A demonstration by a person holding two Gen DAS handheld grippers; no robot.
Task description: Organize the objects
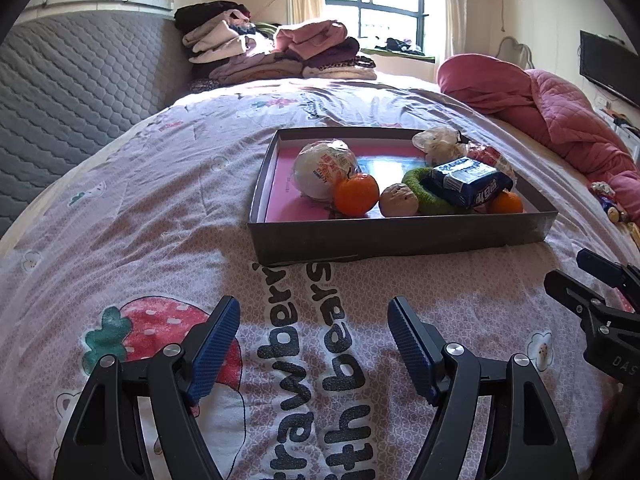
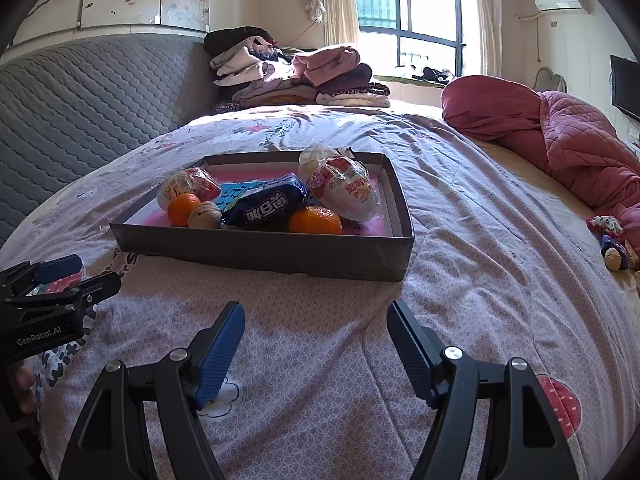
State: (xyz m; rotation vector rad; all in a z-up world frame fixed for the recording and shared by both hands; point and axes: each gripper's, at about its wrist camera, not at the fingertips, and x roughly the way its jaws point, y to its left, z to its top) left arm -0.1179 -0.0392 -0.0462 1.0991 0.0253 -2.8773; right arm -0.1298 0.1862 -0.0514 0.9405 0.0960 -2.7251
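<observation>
Both tongs spread wide and empty over the bed [image 1: 160,208], left tongs [image 1: 312,344] and right tongs [image 2: 316,348] short of the box [image 1: 400,236]. Inside, left to right: white packet [image 1: 322,168], orange [image 1: 356,194], walnut [image 1: 398,200], green ring [image 1: 420,184], blue pack [image 1: 472,184], second orange [image 1: 506,202]. Apparently nearly done, a few bits [image 2: 610,240] left loose far right; box lying flat, long axis crosswise.
</observation>
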